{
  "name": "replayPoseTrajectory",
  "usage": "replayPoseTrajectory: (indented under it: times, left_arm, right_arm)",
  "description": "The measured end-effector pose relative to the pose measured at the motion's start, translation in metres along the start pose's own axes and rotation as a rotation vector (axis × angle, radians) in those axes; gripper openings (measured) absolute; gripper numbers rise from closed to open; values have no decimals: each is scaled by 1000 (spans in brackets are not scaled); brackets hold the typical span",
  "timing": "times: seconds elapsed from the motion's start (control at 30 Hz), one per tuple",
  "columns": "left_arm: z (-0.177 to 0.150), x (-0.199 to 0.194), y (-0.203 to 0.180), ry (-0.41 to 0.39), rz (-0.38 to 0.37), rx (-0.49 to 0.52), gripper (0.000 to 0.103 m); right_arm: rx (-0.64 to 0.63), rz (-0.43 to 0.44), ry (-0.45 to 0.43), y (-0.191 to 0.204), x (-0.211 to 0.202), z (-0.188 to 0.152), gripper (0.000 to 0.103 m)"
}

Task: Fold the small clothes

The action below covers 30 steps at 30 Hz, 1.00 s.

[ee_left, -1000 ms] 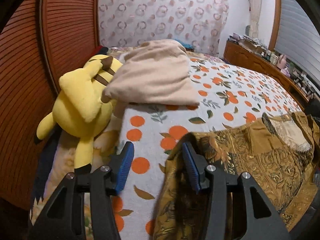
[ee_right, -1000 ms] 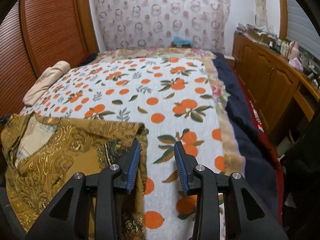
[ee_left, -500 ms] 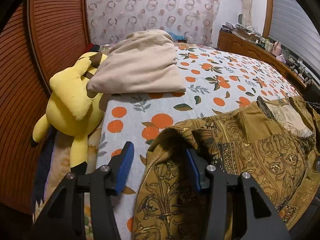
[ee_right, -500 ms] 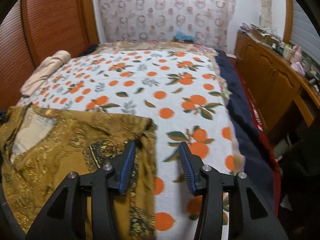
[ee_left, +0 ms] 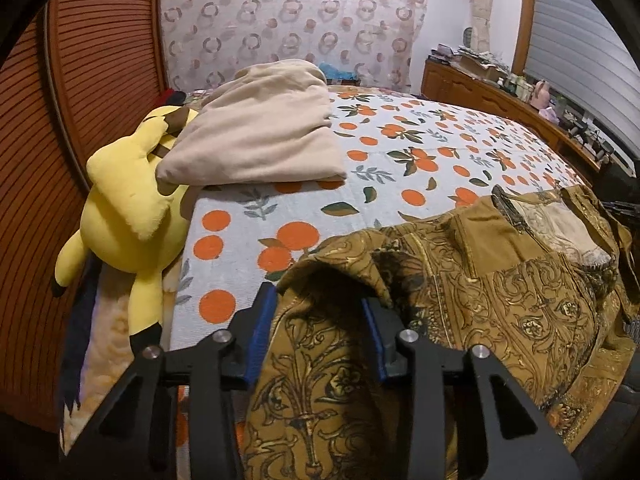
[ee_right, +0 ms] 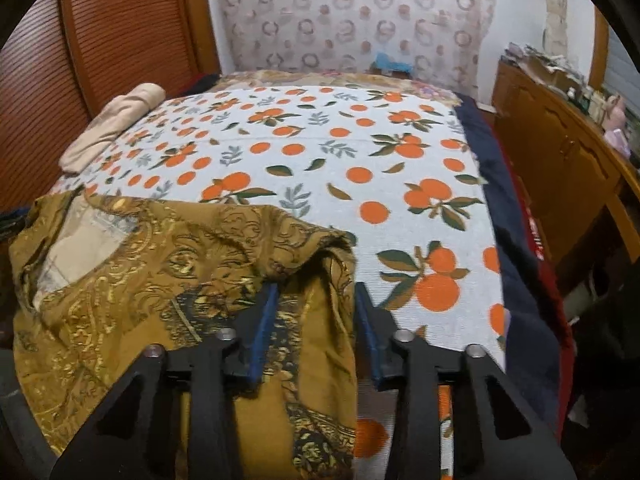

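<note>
On the orange-print bedspread (ee_right: 360,148), both tongs have just been closing on the mustard-gold paisley-patterned garment (ee_left: 500,292).

From the left wrist view, the left gripper (ee_left: 318,320) has a raised fold of that cloth's left edge between its blue pads (ee_left: 262,332), the pads close against the fabric on both sides. From the right wrist view, the right gripper (ee_right: 316,316) has the garment's right edge bunched between its jaws in the same way. Spread across the near end of the bed, the garment lies between the two. At ten o'clock from it sits a yellow plush toy (ee_left: 128,208), and a folded beige cloth (ee_left: 260,140) rests at eleven o'clock, touching the toy.
</note>
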State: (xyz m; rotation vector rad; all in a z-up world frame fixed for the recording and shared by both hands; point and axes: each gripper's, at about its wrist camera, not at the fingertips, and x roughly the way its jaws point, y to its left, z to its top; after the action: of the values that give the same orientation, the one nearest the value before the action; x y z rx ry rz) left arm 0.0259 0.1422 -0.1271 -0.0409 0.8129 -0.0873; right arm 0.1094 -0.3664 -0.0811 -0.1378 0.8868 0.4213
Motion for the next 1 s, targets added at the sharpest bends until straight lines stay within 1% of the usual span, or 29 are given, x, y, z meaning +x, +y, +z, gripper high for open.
replayPoseTrajectory:
  times: [0.03, 0.07, 0.1, 0.13, 0.17, 0.23, 0.4, 0.53, 0.6, 0.63, 0.73, 0.9, 1.0]
  left_arm:
    - [0, -1, 0, 0, -6, 2, 32]
    - [0, -1, 0, -1, -14, 3, 19]
    - [0, -2, 0, 2, -43, 2, 12]
    - [0, -3, -1, 2, -66, 1, 5]
    - [0, -6, -4, -6, -82, 6, 3]
    - [2, -18, -10, -42, -94, 20, 3]
    - [21, -64, -20, -166, -142, 12, 2]
    - [46, -100, -31, -261, -171, 29, 2]
    - [58, -114, -37, -303, -179, 52, 2]
    - [66, -122, -39, -330, -169, 69, 2]
    - [85, -134, -42, -374, -166, 77, 2]
    - [122, -158, -37, -466, -163, 62, 2]
    - [157, -164, -31, -512, -150, 59, 2]
  right_arm:
    - [-6, 7, 0, 1, 0, 0, 19]
    - [-13, 27, 0, 3, 0, -1, 14]
    - [-19, 35, -2, 5, -1, -1, 7]
    - [-27, 27, -9, 8, -2, -2, 5]
    - [-31, 26, -20, 10, -4, -2, 4]
    - [-27, 27, -54, 12, -10, -3, 2]
    - [-7, 17, -207, 18, -55, 6, 1]
    - [-31, 0, -332, 29, -104, 25, 0]
    - [-46, 1, -378, 33, -123, 36, 0]
    - [-62, -2, -388, 36, -128, 40, 0]
    - [-126, -31, -439, 48, -148, 57, 0]
    - [-140, -61, -498, 46, -171, 82, 0]
    - [-142, -86, -552, 39, -193, 110, 0]
